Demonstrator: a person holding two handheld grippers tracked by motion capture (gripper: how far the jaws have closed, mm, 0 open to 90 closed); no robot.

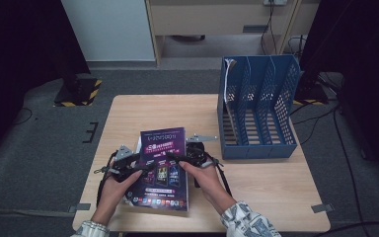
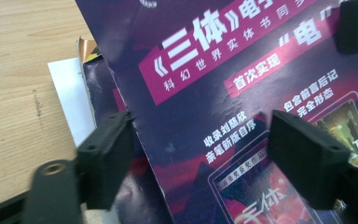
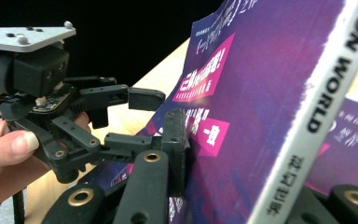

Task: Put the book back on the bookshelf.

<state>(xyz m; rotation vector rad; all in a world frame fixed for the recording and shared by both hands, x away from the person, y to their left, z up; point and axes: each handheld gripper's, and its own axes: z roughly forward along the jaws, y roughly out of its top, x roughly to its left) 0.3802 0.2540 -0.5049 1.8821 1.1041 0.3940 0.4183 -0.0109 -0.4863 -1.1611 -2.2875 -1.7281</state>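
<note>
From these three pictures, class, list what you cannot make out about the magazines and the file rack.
- Lower magazines: left gripper view, titles covered by the top magazine.
- Right gripper: right gripper view, far jaw's pad hidden behind the magazine's spine.
- File rack: high view, contents too small; something white at its left wall.

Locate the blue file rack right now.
In the high view the blue file rack stands on the table's far right corner, to the right of and beyond the purple magazine in front of the person.
</note>
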